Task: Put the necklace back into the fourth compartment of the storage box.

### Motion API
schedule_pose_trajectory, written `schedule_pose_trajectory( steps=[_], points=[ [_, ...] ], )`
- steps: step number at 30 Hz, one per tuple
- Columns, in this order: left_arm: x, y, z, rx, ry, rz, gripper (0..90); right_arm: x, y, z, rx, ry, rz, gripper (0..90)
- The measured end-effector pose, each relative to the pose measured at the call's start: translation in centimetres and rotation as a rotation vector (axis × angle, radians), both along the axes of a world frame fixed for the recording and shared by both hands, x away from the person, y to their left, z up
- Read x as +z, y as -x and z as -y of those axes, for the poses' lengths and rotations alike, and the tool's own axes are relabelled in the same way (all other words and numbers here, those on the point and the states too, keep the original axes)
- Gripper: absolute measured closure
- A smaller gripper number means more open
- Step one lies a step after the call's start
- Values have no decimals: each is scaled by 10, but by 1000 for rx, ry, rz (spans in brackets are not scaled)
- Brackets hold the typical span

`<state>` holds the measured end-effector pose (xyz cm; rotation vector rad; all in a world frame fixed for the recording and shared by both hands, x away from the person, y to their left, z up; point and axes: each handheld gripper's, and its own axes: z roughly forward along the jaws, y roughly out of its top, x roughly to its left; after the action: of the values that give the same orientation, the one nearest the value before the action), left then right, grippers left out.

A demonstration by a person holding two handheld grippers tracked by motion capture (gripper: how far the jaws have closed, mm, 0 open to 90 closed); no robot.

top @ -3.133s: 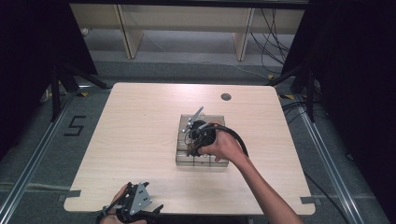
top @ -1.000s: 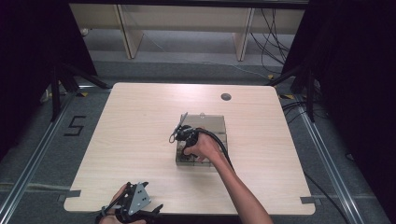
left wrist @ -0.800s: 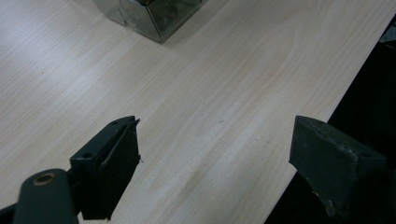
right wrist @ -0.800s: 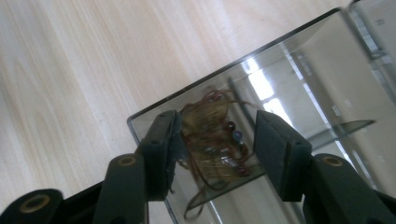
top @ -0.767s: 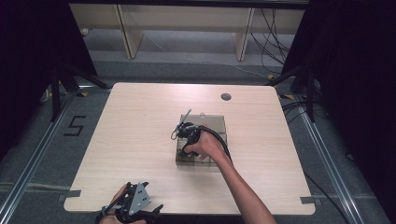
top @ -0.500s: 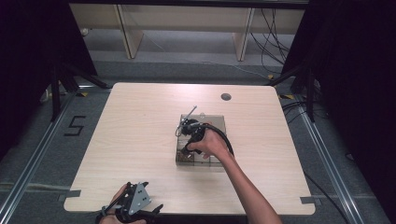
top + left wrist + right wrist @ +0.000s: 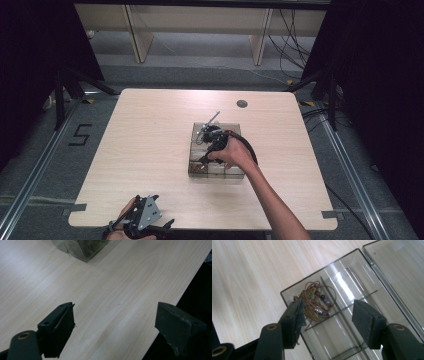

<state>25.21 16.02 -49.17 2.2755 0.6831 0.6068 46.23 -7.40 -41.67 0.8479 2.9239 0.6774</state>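
- Table [image 7: 150, 150]: pale wood, round dark grommet [image 7: 242, 104] near the far edge.
- Organizer box [image 7: 235, 172]: clear plastic, thin dividers, standing mid-table; its lid [image 7: 397, 272] lies open flat beside it.
- Jewellery tangle [image 7: 313, 302]: brown cord with a gold leaf-shaped pendant and small beads, lying in a corner compartment of the box.
- My right gripper [image 7: 327, 312]: over the box, jaws spread wide and holding nothing; one jaw hangs at the box wall just beside the tangle, the other above the dividers.
- My left gripper [image 7: 115, 327]: at the table's near edge, well apart from the box [image 7: 82, 247], jaws spread wide, empty.
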Motion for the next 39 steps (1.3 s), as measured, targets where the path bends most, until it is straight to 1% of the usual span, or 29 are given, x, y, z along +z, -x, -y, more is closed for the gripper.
schedule_pose_trajectory(
  steps=[1, 2, 3, 5, 6, 7, 8, 9, 11, 13, 14, 17, 18, 19, 20, 21, 23, 24, 27, 28, 29, 30, 31, 32, 33, 34, 37, 39],
  points=[
    [0, 0, 0, 4, 5, 1, 154, 0, 0, 1, -3, -7, -1, 427],
    [-1, 0, 1, 6, 7, 1, 154, 1, 0, 3, -2, -3, 4, 424],
    [0, 0, 0, -2, -4, -2, 154, 1, 0, 4, -1, -5, 2, 422],
    [0, 0, 0, -4, -5, -4, 154, 1, 2, 6, -9, -5, 0, 415],
    [0, 0, 0, -7, -8, -2, 154, 1, 2, 6, -4, -8, 2, 409],
    [0, 0, 0, -3, 0, -2, 154, 1, 3, 7, 3, -4, 5, 402],
    [0, 0, 0, -6, -5, -2, 154, 2, 4, 8, 1, -10, 3, 394],
    [-1, 0, 0, -10, 6, -5, 154, 2, 5, 9, -7, -11, 8, 377],
    [-1, 0, 0, -11, 5, -3, 154, 3, 6, 11, 1, -16, 12, 340],
    [-1, 0, 0, -8, 5, -1, 154, 3, 7, 12, -14, -19, 24, 322],
    [-1, 0, 0, -7, 5, -1, 154, 4, 8, 14, -18, -21, 19, 316],
    [-1, 0, 0, -8, 4, 0, 154, 4, 8, 17, -20, -24, 29, 294],
    [0, 0, 0, -10, 4, -1, 154, 5, 9, 17, -31, -30, 25, 289],
    [-1, 0, 0, -9, 7, -1, 154, 5, 9, 18, -27, -30, 30, 281],
    [-1, 0, 0, -8, 6, -2, 154, 6, 10, 19, -41, -29, 25, 275],
    [-1, 0, 0, -8, 7, -2, 154, 6, 11, 19, -54, -31, 19, 274],
    [-1, 0, 0, -9, 7, -3, 154, 7, 12, 21, -44, -29, 26, 274],
    [-1, 0, 0, -8, 7, -3, 154, 8, 12, 22, -33, -36, 39, 275],
    [-1, 0, 0, -6, 9, -1, 154, 10, 15, 24, -42, -37, 38, 274],
    [-1, 0, -1, -6, 2, 2, 154, 10, 15, 24, -33, -39, 43, 274],
    [-2, 0, 0, 7, 21, 4, 154, 11, 17, 25, -43, -38, 37, 274],
    [-1, 0, 0, -6, 8, -1, 154, 12, 16, 26, -32, -43, 43, 274],
    [-1, 0, 0, -7, 7, -3, 154, 12, 17, 27, -33, -47, 50, 275],
    [-1, 0, 0, -4, 7, -1, 154, 12, 18, 28, -37, -49, 49, 274],
    [-1, 0, 0, -4, 7, -1, 154, 13, 20, 28, -47, -52, 33, 274],
    [-1, 0, 0, -4, 6, -2, 154, 13, 20, 29, -47, -47, 40, 274],
    [-1, -1, 0, -4, 8, -1, 154, 13, 21, 31, -47, -52, 39, 274],
    [-2, 0, 0, -2, 9, 0, 154, 13, 23, 34, -47, -64, 44, 274]
  ],
)
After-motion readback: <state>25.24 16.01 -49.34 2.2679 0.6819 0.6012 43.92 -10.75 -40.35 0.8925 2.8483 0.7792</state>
